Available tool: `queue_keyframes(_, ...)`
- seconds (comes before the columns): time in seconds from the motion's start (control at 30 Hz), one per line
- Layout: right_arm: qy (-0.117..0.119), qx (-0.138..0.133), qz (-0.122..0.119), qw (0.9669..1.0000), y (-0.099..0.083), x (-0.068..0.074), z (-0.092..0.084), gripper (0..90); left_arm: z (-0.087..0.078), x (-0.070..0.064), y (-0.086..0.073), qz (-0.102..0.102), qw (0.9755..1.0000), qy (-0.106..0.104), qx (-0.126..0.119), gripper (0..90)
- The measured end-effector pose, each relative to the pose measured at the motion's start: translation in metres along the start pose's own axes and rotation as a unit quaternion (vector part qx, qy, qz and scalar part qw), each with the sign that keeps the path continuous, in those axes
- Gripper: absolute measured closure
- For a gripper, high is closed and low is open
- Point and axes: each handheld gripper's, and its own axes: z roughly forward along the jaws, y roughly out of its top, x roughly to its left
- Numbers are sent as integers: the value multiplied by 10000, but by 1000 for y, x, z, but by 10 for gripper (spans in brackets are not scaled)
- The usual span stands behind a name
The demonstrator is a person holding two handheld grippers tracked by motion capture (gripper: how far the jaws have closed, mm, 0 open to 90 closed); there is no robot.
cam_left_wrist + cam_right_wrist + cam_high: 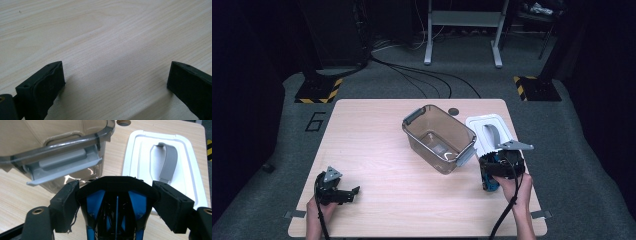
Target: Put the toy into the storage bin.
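Note:
A clear brown-tinted plastic bin (439, 137) with grey latch handles stands at the middle of the table, its near latch (65, 167) flipped outward. Its white lid (489, 131) with a grey handle (168, 161) lies flat to the right of it. My right gripper (494, 175) hovers just in front of the lid, shut on a black and blue object (116, 195) wedged between its pads (66, 202). My left gripper (348, 194) rests low at the near left of the table, open, with bare wood between its jaws (115, 75).
The light wooden table (377, 150) has a round cable hole (454, 111) at its far edge. Beyond it are grey carpet, floor cables and metal stand legs (462, 30).

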Motion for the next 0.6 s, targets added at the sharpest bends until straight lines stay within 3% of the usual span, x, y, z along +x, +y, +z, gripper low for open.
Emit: queue_keyframes(0.6,-179,-147,100,9997,35,-16,1,240,0,0,0,2,10000,5,-9,12)
